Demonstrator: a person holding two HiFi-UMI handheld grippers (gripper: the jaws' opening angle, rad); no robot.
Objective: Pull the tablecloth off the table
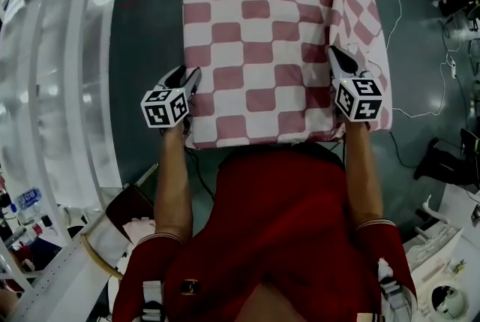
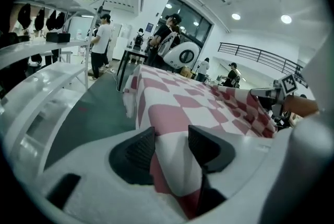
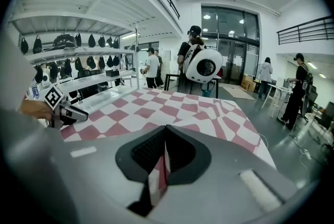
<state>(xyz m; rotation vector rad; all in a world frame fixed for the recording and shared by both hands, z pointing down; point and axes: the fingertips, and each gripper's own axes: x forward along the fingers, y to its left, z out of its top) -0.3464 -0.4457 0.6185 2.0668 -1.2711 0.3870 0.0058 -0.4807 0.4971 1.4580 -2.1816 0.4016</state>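
- Soft pink-and-white checked tablecloth drapes the bench, hiding it, and is rumpled along the right side.
- Left tongs stand apart, a limp fold of the cloth's near edge loose between the ribbed black pads.
- Right tongs are clamped on the near edge.

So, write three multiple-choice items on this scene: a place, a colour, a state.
1. Where does the right hand-held gripper pinch the tablecloth? A near right edge B far left corner C centre
2. Its checks are: A blue-white B red-white C green-yellow
3. The left hand-held gripper has its jaws: A shut, empty B apart, cloth between C apart, empty
Answers: 1 A, seen from the head view; 2 B, plain in every view; 3 B, a fold lies in the gap.
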